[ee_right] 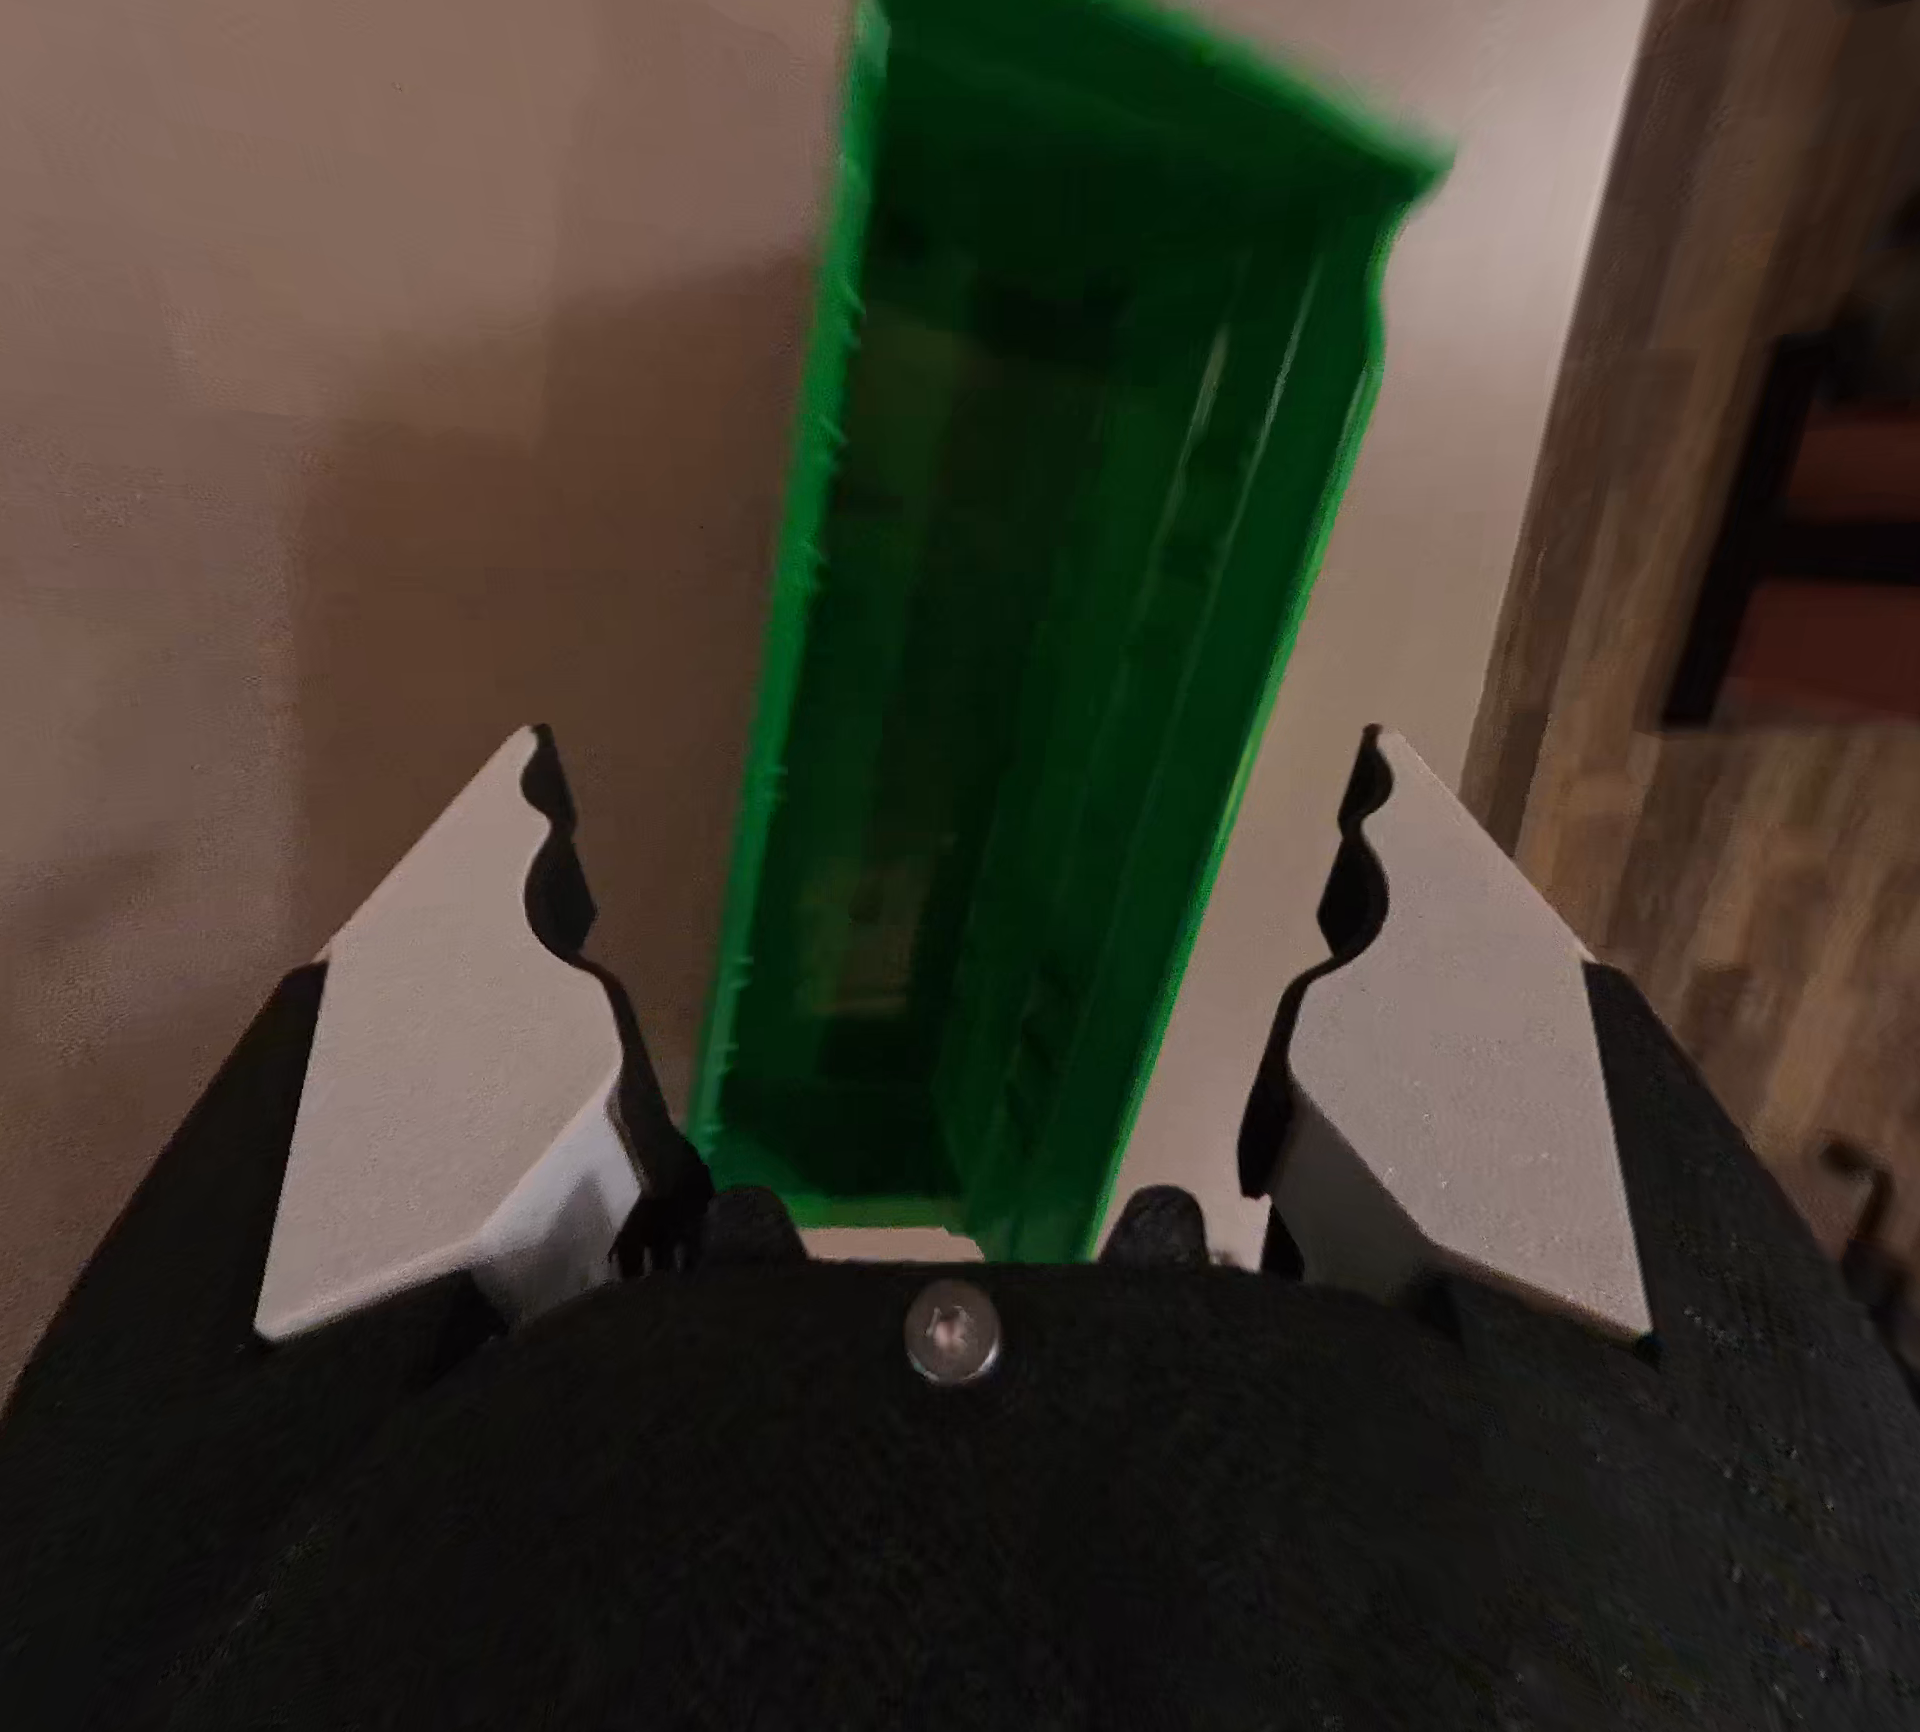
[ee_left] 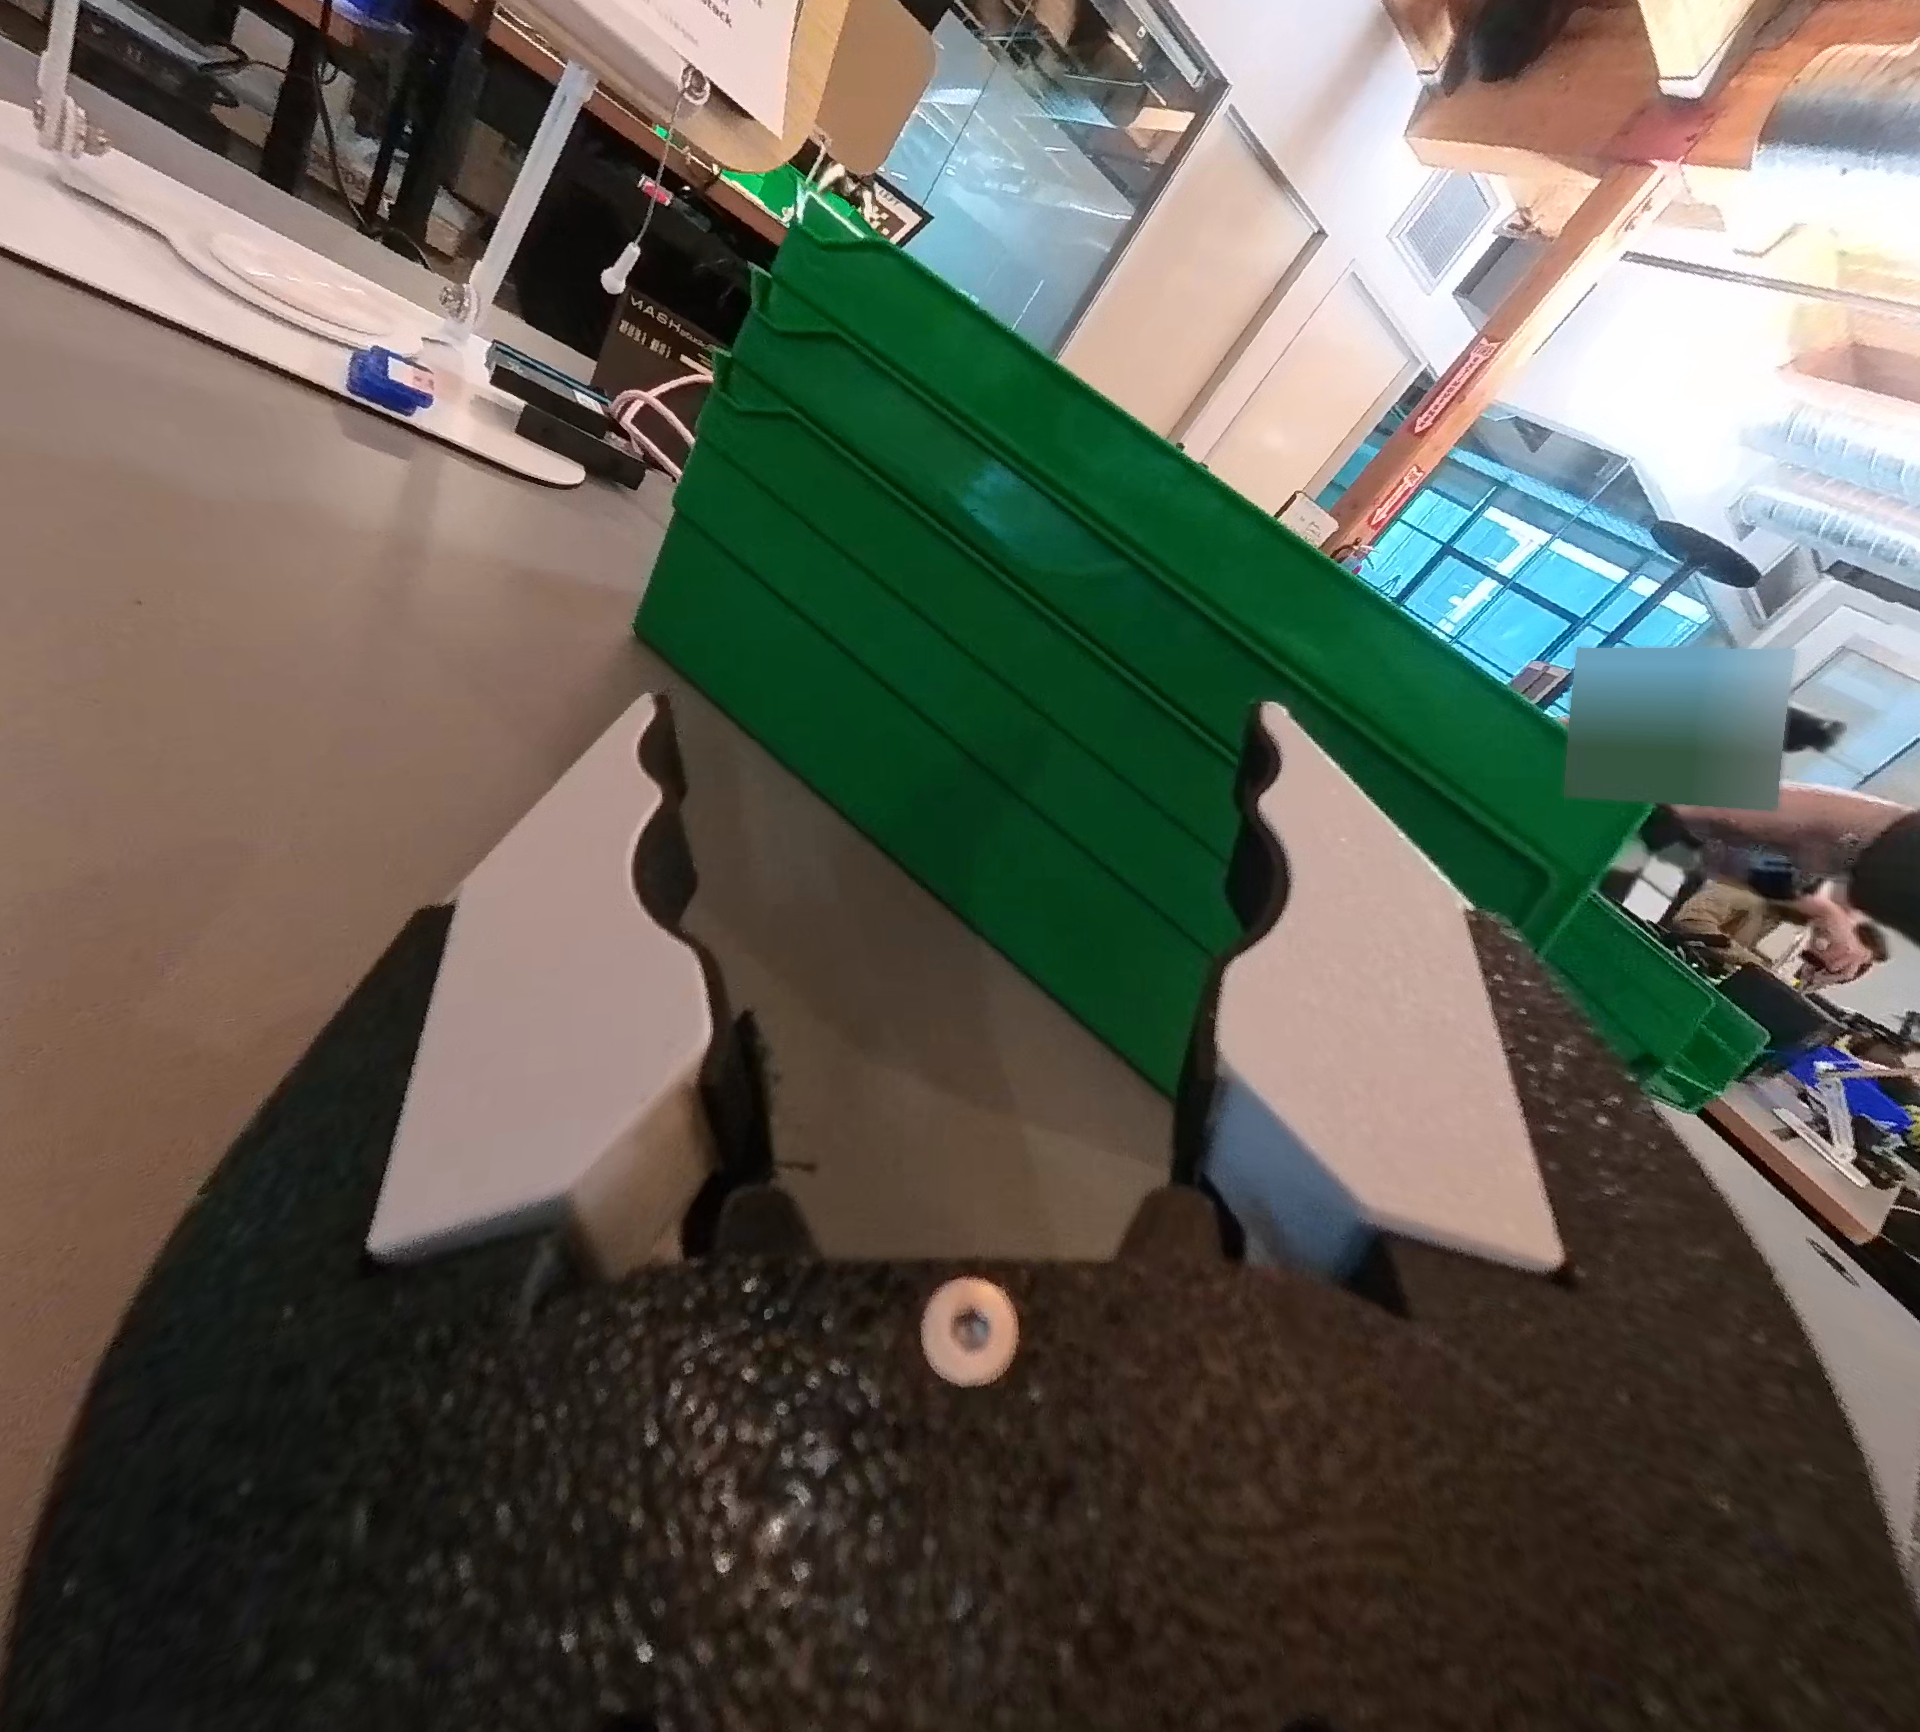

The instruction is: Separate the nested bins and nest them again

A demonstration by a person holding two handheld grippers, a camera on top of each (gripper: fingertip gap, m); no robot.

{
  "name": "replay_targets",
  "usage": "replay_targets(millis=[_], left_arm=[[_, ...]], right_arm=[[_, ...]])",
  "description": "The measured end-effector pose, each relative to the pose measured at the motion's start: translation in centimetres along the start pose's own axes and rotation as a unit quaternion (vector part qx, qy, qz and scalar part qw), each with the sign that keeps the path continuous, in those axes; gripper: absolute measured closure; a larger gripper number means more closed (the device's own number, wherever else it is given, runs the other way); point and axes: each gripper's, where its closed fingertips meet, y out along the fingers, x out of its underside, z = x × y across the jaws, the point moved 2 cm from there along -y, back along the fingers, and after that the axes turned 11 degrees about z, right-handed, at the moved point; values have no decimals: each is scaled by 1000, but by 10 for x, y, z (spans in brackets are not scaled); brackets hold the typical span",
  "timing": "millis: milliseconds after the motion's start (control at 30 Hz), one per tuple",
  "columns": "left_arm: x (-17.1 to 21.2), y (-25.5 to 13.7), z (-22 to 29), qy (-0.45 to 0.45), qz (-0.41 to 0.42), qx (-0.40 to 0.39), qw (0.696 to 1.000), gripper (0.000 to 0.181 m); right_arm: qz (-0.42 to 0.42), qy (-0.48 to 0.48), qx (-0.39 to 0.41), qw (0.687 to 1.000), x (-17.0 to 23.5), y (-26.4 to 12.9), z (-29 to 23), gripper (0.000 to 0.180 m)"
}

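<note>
Progress: the green bins (ee_left: 1039, 602) sit nested in one stack; whether they are not yet separated or already re-nested cannot be told from here.
Stack: long, narrow, glossy green plastic, several stepped rims showing along the side, resting on the grey table (ee_left: 260, 643).
Left gripper (ee_left: 956, 726): fingers spread, empty, low at the stack's side.
Right gripper (ee_right: 956, 747): fingers apart, holding nothing, above the top bin (ee_right: 1039, 591), looking down its empty inside; the picture is blurred, so contact is probably absent.
Background: a white sign stand (ee_left: 520, 228) behind.
</note>
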Motion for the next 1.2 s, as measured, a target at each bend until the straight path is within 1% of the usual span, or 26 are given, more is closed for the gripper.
replay_targets(millis=[67, 100, 167, 233, 300, 333, 400, 467, 533, 633, 667, 733, 800, 833, 867, 900, 967, 1000, 1100, 1200], left_arm=[[0, 0, -1, 2, 1, -6, 1000, 76], [0, 0, -1, 2, 2, -9, 1000, 76], [0, 0, -1, 1, 5, -9, 1000, 76], [-1, -1, 4, -1, 8, 9, 1000, 76], [-5, -2, 11, -3, 17, 38, 999, 75], [-7, -3, 12, -7, 25, 45, 999, 75], [-8, -4, 14, -13, 29, 53, 998, 74], [-7, -4, 17, -11, 24, 58, 998, 74], [-6, -5, 18, -11, 23, 59, 998, 75], [-7, -7, 21, -19, 28, 68, 997, 75], [-8, -8, 22, -24, 32, 72, 997, 75], [-10, -10, 22, -35, 39, 76, 996, 75], [-12, -11, 22, -46, 45, 79, 995, 73], [-12, -11, 21, -50, 48, 79, 994, 76], [-13, -12, 21, -52, 51, 79, 994, 73], [-14, -12, 21, -54, 53, 78, 994, 76], [-15, -13, 22, -55, 57, 84, 993, 77], [-17, -14, 22, -52, 62, 84, 993, 80], [-20, -16, 21, -48, 72, 79, 993, 80], [-22, -16, 16, -48, 78, 61, 994, 76]], right_arm=[[84, -26, -24, 996, -37, -33, -33, 35], [126, -42, -58, 989, -55, -54, -64, 34], [207, -77, -163, 962, -86, -102, -155, 21], [270, -131, -281, 912, -100, -161, -266, 20], [278, -210, -364, 864, -90, -210, -371, 20], [263, -253, -380, 850, -82, -221, -414, 20], [218, -321, -372, 843, -69, -221, -480, 20], [178, -359, -339, 851, -62, -205, -522, 20], [155, -365, -324, 859, -60, -188, -548, 20], [121, -380, -271, 876, -66, -161, -559, 20], [101, -382, -267, 879, -65, -157, -561, 20], [64, -372, -272, 885, -63, -155, -564, 31], [37, -371, -271, 888, -61, -156, -566, 37], [26, -370, -273, 888, -59, -156, -567, 43], [16, -369, -278, 887, -57, -157, -569, 50], [9, -370, -280, 886, -56, -158, -570, 53], [0, -375, -275, 885, -56, -158, -570, 55], [-3, -377, -273, 885, -56, -159, -570, 59], [-8, -383, -269, 883, -56, -162, -569, 73], [2, -396, -269, 878, -57, -165, -571, 76]])
